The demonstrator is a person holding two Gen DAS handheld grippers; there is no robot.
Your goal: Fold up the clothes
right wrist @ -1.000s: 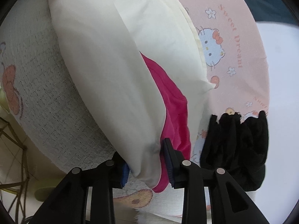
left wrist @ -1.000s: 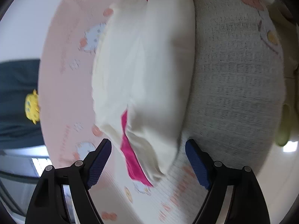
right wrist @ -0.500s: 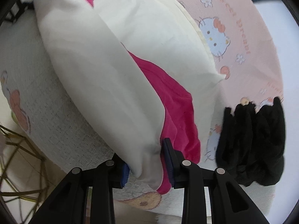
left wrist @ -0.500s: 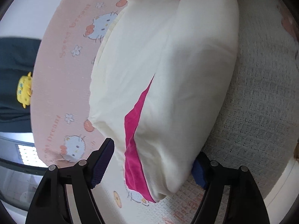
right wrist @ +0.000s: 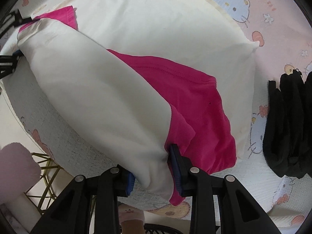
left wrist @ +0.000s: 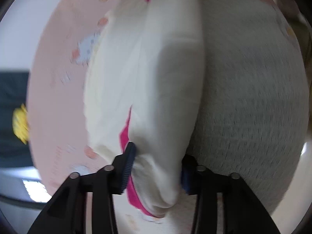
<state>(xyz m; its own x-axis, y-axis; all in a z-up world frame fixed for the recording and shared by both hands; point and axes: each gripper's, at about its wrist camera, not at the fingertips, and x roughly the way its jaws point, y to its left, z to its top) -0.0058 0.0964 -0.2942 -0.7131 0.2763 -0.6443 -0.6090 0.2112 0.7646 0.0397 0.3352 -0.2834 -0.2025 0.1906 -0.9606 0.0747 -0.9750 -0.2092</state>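
mid-fold: my right gripper (right wrist: 154,167) clamps shirt (right wrist: 101,97) corner, left gripper (left wrist: 156,167) clamps other corner; folded edge raised over bed (right wrist: 253,3). next i carry both across evenly, lay flat.

A pink cartoon-cat bedsheet (right wrist: 273,44) lies near a gold wire stand (right wrist: 46,177).

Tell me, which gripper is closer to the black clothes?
Right. The right gripper pinches the white and pink garment with the black clothes just beside it; the left gripper grips the garment's far end.
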